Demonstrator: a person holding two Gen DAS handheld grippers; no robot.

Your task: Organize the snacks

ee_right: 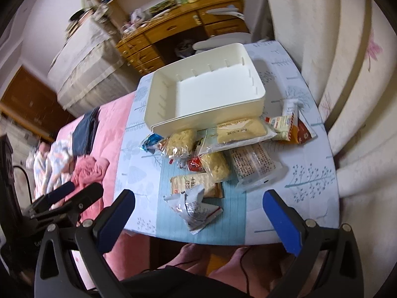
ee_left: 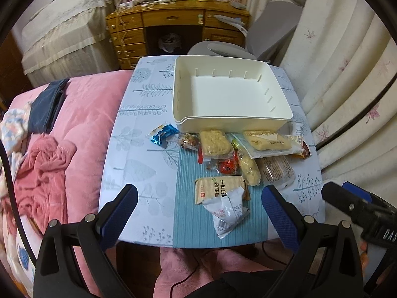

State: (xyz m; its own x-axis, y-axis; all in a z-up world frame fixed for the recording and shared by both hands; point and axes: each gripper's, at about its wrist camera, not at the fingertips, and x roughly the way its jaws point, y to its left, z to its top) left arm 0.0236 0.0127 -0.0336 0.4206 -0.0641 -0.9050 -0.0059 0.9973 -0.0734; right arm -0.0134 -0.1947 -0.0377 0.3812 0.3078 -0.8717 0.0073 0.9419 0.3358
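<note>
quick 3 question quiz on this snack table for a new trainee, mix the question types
1. True or false: the white bin already holds some snacks.
2. Multiple choice: which packet lies nearest the table's front edge? A) blue wrapper B) crumpled silver-white packet C) red round snack
3. Fill in: the fingers of the left gripper and the right gripper are spread ____ and hold nothing.

Key: 1 false, the bin is empty and the snacks lie on the table in front of it. 2 B. 3 open.
</note>
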